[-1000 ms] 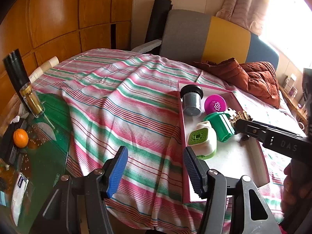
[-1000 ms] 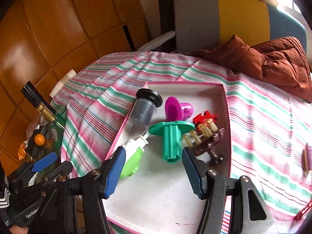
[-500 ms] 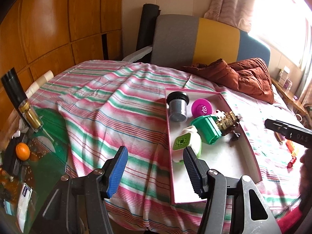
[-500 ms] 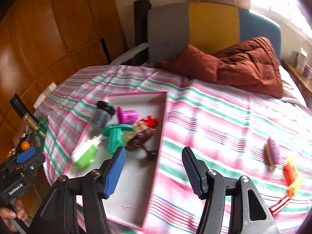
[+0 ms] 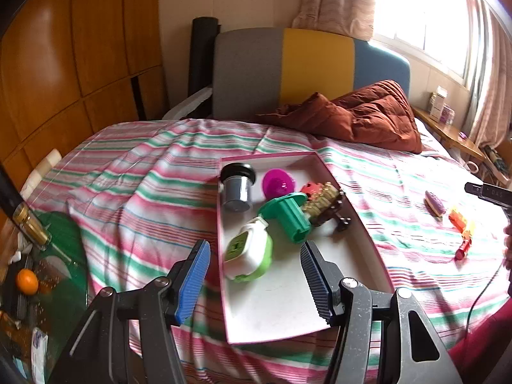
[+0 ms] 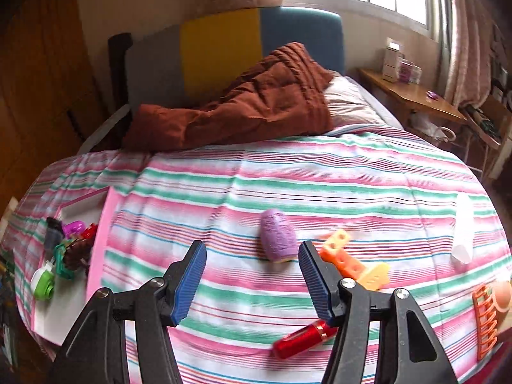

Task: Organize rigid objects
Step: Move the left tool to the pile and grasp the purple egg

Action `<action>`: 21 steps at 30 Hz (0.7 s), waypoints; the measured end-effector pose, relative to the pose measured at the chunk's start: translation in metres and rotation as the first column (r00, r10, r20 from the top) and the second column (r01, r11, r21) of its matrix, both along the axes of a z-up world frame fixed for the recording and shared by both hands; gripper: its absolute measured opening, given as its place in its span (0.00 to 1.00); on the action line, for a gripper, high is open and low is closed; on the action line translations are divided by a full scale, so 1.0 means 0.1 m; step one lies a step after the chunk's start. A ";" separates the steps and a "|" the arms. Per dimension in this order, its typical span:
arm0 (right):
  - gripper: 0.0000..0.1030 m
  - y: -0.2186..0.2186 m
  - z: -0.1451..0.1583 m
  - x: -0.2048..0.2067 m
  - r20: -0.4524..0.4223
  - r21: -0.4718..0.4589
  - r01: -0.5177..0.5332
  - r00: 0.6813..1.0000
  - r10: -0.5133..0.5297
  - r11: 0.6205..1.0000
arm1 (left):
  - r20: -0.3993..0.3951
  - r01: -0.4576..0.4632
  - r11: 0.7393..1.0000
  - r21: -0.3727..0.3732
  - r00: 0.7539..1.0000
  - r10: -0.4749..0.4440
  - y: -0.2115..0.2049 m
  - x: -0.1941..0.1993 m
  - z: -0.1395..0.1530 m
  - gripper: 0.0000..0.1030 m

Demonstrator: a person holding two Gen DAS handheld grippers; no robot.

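- Left gripper (image 5: 254, 276): jaws spread wide, nothing between them. I see it hovering over the near end of the pink-rimmed tray (image 5: 361, 224) on the striped bedspread (image 5: 144, 192).
- Tray contents, far half: grey cup with black rim (image 5: 236, 187), magenta cup (image 5: 277, 184), teal flanged piece (image 5: 288, 214), brown-and-gold toy (image 5: 323, 204), small red piece (image 5: 309, 188) behind it. White-and-green box (image 5: 248, 252) lies nearer, by the tray's left wall. Near half of the tray floor is bare white.
- Right gripper (image 6: 252, 278): jaws wide apart, holding nothing, above the bedspread to the right of the tray.
- Loose items under the right gripper: purple oval piece (image 6: 277, 235) just beyond the jaw gap; orange-and-yellow block piece (image 6: 352, 265) beside the right finger; red cylinder (image 6: 300, 339) partly under that finger.
- Further right: white tube (image 6: 462, 233), orange grid piece (image 6: 486, 320) at the frame edge.
- Rust-brown quilt (image 6: 249, 105) bunched at the headboard (image 6: 220, 48).
- Left view, off the bed edge: an orange (image 5: 27, 281) on a green surface.
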State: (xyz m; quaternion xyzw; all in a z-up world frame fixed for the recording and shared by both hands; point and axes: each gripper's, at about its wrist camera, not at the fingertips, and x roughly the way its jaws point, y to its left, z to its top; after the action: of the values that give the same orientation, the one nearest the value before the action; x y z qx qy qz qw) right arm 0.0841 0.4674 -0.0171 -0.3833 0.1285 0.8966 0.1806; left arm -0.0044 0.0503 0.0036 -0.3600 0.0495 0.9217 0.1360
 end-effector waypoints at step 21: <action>0.59 1.14 -0.27 0.66 -0.043 -0.345 0.409 0.893 -0.449 0.845 | 0.018 0.258 0.964 -0.070 0.966 -0.257 1.31 0.00 -0.01 0.59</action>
State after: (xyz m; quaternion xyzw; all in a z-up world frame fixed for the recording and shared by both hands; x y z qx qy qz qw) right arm 0.1506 0.5816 -0.0442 -0.3140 0.3686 0.8211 0.3022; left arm -0.0043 0.1815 0.0025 -0.3594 0.1284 0.8922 0.2417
